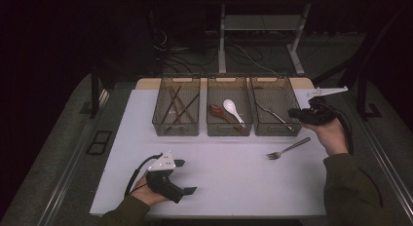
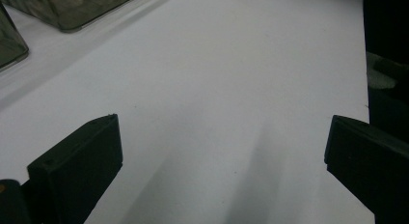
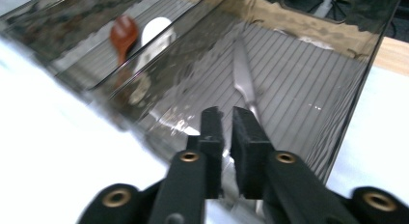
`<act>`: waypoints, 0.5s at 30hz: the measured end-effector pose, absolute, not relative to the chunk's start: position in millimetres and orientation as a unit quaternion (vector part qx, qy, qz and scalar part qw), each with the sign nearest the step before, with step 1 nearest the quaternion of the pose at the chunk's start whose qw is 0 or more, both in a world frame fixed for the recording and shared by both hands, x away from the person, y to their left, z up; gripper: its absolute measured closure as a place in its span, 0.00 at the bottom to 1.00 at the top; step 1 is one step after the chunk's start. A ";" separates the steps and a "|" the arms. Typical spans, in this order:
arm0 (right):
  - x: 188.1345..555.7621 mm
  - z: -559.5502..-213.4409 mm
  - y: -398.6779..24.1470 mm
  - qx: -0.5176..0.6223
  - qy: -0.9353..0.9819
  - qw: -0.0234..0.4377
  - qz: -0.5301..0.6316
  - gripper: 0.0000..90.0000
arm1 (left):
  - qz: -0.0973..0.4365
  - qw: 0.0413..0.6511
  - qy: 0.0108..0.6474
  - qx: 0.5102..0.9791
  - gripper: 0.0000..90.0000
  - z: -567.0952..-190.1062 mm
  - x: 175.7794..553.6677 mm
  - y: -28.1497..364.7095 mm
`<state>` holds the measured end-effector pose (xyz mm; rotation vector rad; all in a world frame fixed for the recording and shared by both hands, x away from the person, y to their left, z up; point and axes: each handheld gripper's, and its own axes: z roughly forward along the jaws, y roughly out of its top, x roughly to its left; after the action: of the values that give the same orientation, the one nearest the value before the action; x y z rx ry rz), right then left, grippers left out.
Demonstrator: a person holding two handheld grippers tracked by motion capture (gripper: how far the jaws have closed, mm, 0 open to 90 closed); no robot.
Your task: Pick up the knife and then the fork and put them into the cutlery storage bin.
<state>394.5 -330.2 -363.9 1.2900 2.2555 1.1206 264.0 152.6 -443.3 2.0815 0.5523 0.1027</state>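
My right gripper hovers at the right edge of the right-hand bin, its jaws almost together with nothing between them. In the right gripper view the gripper points into that bin, where a metal utensil lies on the ribbed floor. A metal fork lies on the white table just in front of the bin, near my right hand. My left gripper rests at the front left of the table, open and empty, and its jaws stand wide over bare tabletop.
Three smoky plastic bins stand in a row at the back. The left one holds chopsticks. The middle one holds a white spoon and a brown spoon. Bare table lies between the bins and the front edge.
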 end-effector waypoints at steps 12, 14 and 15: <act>348.0 -380.2 -337.2 0.424 0.813 0.157 0.368 1.00 | 0.043 0.474 0.228 0.850 0.00 -443.2 263.7 152.5; 345.8 -386.3 -338.7 0.427 0.816 0.158 0.357 1.00 | 0.043 0.472 0.230 0.850 0.00 -443.5 264.1 152.5; 345.7 -389.7 -339.8 0.428 0.816 0.157 0.354 1.00 | 0.044 0.471 0.229 0.850 0.00 -443.3 263.8 152.6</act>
<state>345.7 -339.8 -389.7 1.2250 2.3364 1.0143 263.8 152.6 -443.3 2.0827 0.5611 0.1077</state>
